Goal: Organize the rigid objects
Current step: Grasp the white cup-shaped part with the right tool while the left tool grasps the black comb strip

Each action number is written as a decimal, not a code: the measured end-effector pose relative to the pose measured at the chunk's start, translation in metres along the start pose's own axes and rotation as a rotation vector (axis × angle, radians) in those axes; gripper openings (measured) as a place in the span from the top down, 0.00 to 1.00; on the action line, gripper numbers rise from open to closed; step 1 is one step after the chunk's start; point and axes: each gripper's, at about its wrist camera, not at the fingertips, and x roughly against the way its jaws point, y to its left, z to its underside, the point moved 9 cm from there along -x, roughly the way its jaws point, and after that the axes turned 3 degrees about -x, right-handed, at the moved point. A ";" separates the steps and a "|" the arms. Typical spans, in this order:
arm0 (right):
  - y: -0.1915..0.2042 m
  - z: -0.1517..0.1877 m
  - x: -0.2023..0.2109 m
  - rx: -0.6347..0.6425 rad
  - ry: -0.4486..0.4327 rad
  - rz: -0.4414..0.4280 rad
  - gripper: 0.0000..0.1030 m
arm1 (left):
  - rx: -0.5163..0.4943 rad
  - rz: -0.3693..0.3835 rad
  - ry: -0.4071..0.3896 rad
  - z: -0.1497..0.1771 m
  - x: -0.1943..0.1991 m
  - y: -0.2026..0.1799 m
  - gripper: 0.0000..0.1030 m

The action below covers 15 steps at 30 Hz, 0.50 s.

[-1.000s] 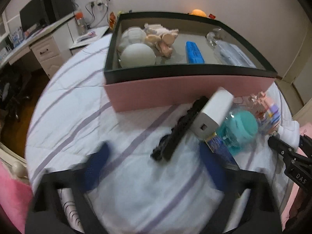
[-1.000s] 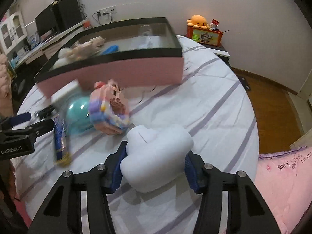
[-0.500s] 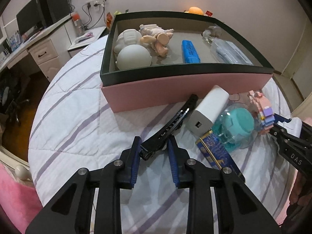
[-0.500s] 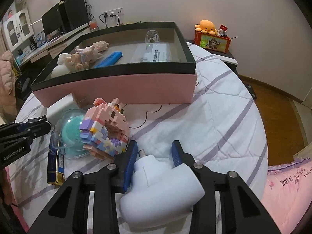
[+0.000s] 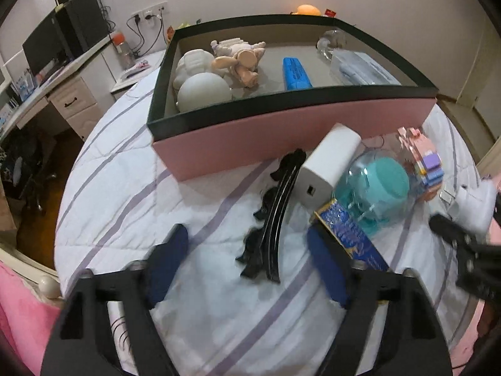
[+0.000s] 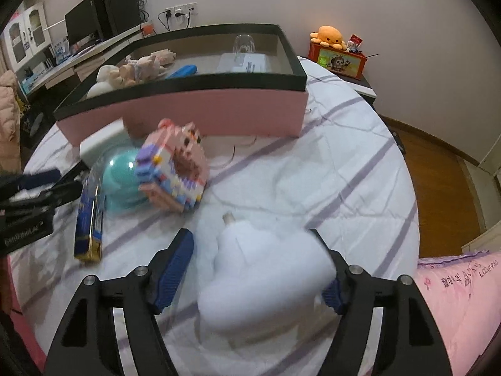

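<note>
left wrist view: the left tool (image 5: 247, 257) is spread apart over the bed (image 5: 125, 188), straddling the black hair clip (image 5: 275, 219) without contact. right wrist view: the right tool (image 6: 253, 263) is spread apart around the white charger (image 6: 266, 279); contact appears absent, though blur limits certainty.

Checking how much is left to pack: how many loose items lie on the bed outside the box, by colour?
White: 2, power bank, plug-shaped object
Black: 1, hair clip
Teal: 1, clear-cased ball
Blue: 1, packet
Pink: 1, brick figure
Total: 6
</note>
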 end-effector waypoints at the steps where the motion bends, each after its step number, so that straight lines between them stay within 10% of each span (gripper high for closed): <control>1: -0.001 0.002 0.001 0.000 -0.005 -0.004 0.31 | 0.001 0.006 -0.002 -0.001 -0.002 0.000 0.37; 4: -0.005 0.003 0.005 -0.010 -0.009 0.009 0.49 | 0.002 0.042 -0.006 -0.003 -0.001 -0.004 0.78; 15: -0.001 -0.007 0.010 -0.050 -0.020 -0.058 0.52 | 0.036 0.071 0.003 0.004 0.012 0.000 0.79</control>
